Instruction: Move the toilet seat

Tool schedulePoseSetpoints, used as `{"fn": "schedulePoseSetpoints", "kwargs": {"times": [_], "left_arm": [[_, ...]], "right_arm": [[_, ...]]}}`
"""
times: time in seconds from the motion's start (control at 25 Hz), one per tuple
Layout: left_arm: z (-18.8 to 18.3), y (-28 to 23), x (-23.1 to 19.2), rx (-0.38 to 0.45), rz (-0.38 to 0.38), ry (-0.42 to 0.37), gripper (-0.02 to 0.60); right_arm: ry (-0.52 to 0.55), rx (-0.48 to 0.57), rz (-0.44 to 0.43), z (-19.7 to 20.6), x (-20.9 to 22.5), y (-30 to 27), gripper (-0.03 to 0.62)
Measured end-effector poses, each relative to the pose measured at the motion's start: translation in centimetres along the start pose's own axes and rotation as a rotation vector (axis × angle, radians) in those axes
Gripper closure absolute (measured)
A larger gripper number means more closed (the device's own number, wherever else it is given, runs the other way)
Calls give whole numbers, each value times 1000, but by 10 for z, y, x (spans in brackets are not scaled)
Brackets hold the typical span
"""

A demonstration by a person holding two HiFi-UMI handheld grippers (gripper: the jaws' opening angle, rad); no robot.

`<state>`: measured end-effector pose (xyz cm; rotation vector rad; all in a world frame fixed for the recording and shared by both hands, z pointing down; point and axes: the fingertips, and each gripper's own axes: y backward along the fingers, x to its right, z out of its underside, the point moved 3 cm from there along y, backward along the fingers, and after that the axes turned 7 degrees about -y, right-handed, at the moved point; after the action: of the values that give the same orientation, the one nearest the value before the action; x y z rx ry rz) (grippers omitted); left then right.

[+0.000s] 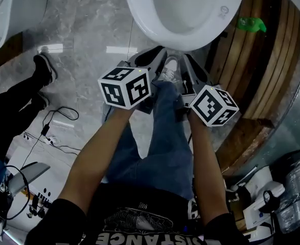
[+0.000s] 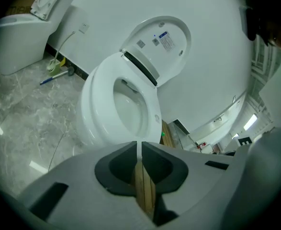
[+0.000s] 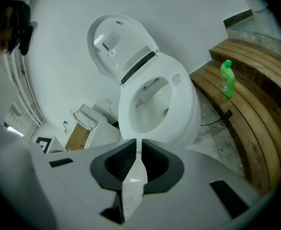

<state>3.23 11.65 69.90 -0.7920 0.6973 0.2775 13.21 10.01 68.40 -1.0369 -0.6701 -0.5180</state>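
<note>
Head, left gripper and right gripper views of a bathroom showroom floor.

**Count.** Two tools: the left tool (image 1: 156, 53) and the right tool (image 1: 187, 59), each carrying one marker cube. Two toilets: the near toilet (image 2: 106, 109), straight ahead of both tools, and a second toilet (image 2: 20, 37) well apart at the left. One green bottle (image 3: 227, 79) stands upright on the wooden platform (image 3: 245, 114).

**Task object.** The toilet seat (image 3: 178, 92) appears to lie flat on the near bowl. The lid (image 3: 114, 44) is raised behind it against the white wall, label side facing out.

**Surface and room.** The floor (image 1: 83, 29) is grey marbled tile with loose cables (image 1: 58, 124) lying across it. A curved platform of wooden slats runs along the right of the near toilet. Another person's dark shoe (image 1: 44, 68) stands at the left.

**Pose.** Both bare forearms reach forward side by side, one on each side of the person's jeans-clad leg (image 1: 160, 137). Both tools point at the front rim of the bowl, near it but apart from it. Each tool's jaws are pressed together with nothing between them, as seen for the left tool (image 2: 139, 145) and the right tool (image 3: 138, 145).
</note>
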Motion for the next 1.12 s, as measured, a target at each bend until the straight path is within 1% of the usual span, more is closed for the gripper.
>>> {"fn": "schedulePoseSetpoints", "kwargs": {"times": [0.12, 0.16, 0.28, 0.4, 0.44, 0.48, 0.56, 0.68, 0.88, 0.92, 1.0, 1.04, 1.12], "left_arm": [[8, -3, -14, 2, -12, 30, 563], [11, -5, -18, 0, -9, 42, 552], [19, -10, -27, -8, 26, 97, 481], [23, -16, -31, -10, 54, 129, 443], [24, -18, -31, -8, 65, 134, 429], [25, -20, -31, -5, 75, 137, 419], [25, -23, -31, 7, 91, 149, 405], [25, -28, -34, 26, 96, 183, 394], [28, -34, -40, 34, 105, 222, 383], [28, -35, -41, 37, 107, 231, 379], [29, -39, -42, 41, 110, 250, 376], [29, -40, -42, 43, 112, 257, 376], [28, -42, -42, 47, 118, 269, 376]], "right_arm": [[-39, 1, -1, 4, 14, -7, 571], [-54, 3, -1, 6, 18, -8, 571], [-99, 18, 3, 9, 31, -10, 569], [-146, 34, -7, 9, 39, -13, 559], [-161, 34, -16, 10, 40, -14, 538], [-175, 33, -26, 10, 41, -15, 504], [-195, 28, -45, 11, 41, -19, 476], [-234, 24, -68, 13, 45, -24, 448], [-366, 30, -113, 15, 52, -36, 396], [-379, 34, -129, 15, 53, -39, 393], [-369, 42, -169, 10, 52, -43, 393], [-375, 46, -170, 9, 53, -44, 393], [-399, 49, -146, 9, 58, -46, 393]]}}
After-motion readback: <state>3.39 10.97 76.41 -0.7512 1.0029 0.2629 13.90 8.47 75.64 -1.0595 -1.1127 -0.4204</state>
